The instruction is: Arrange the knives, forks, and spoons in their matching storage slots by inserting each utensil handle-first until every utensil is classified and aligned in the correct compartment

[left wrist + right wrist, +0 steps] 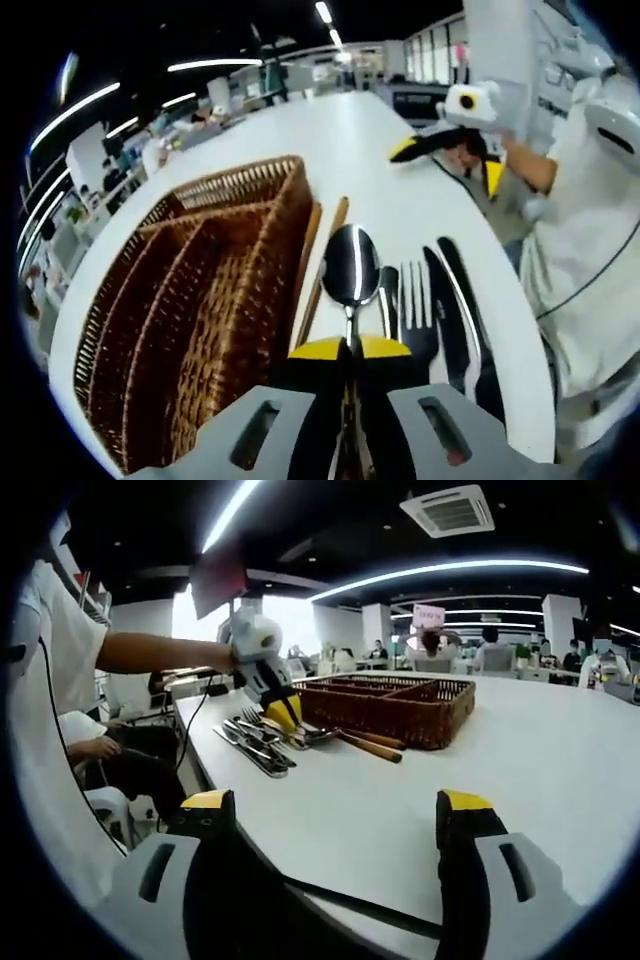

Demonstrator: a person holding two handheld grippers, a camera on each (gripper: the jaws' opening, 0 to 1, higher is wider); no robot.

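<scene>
Cutlery lies in a row on the white table [400, 200] just beside a brown wicker storage basket [200, 300] with long compartments. In the left gripper view, the left gripper [350, 350], grey with yellow-tipped black jaws, is clamped on the handle of a shiny steel spoon [350, 265], whose bowl points away from the camera. Right of the spoon lie a steel fork [415, 300] and dark-bladed knives [460, 300]; between the spoon and the basket's wall lie two brown wooden chopsticks [322, 262]. Farther across the table the right gripper [445, 145] shows with its yellow tips, held by a person in a white shirt [590, 230] at the table's edge. In the right gripper view, the right gripper [335, 815] has its jaws wide apart with nothing between them, above bare tabletop near the table's edge. Well beyond it the left gripper [283, 715] is down among the row of utensils [255, 745], just in front of the wicker basket [390, 708], with the chopsticks [370, 743] lying against the basket's near side. The person's bare forearm [165, 652] reaches in from the left to hold it.
</scene>
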